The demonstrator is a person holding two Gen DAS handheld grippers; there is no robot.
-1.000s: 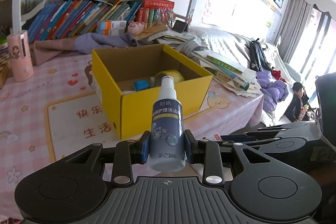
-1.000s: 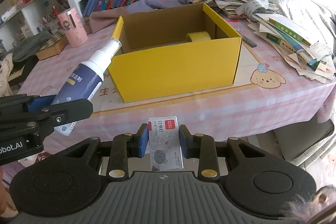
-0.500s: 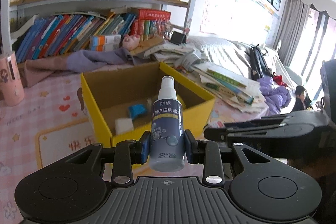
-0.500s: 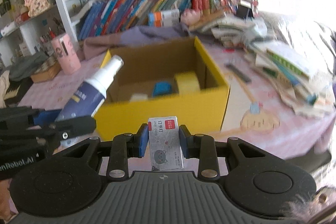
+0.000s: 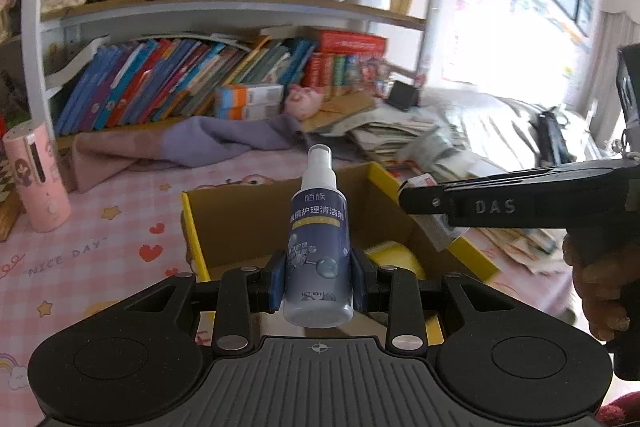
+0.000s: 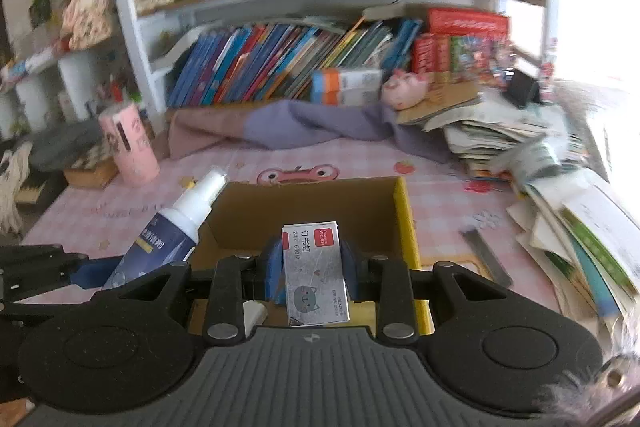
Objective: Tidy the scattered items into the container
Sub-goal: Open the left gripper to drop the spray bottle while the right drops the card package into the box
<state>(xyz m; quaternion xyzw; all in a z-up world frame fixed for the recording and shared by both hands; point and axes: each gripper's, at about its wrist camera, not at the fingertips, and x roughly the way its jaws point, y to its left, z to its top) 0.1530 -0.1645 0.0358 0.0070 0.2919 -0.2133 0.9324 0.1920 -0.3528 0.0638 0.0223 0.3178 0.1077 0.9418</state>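
My left gripper [image 5: 319,277] is shut on a dark blue spray bottle [image 5: 318,251] with a white nozzle, held upright over the open yellow cardboard box [image 5: 384,183]. A yellow tape roll [image 5: 394,257] lies inside the box. My right gripper [image 6: 309,273] is shut on a small grey staple box [image 6: 314,267] above the same yellow box [image 6: 404,215]. The spray bottle [image 6: 168,231] shows at the left of the right wrist view. The right gripper [image 5: 424,197] shows from the side in the left wrist view, over the box's right wall.
A pink cup [image 6: 128,147] stands at the back left of the pink tablecloth. A purple cloth [image 6: 320,127] lies behind the box. Stacked papers and books [image 6: 560,203] fill the right side. A metal strip [image 6: 484,259] lies right of the box. A bookshelf [image 5: 224,11] stands behind.
Both grippers have moved forward and over the yellow box with their items still held. The box front wall has dropped below the view.
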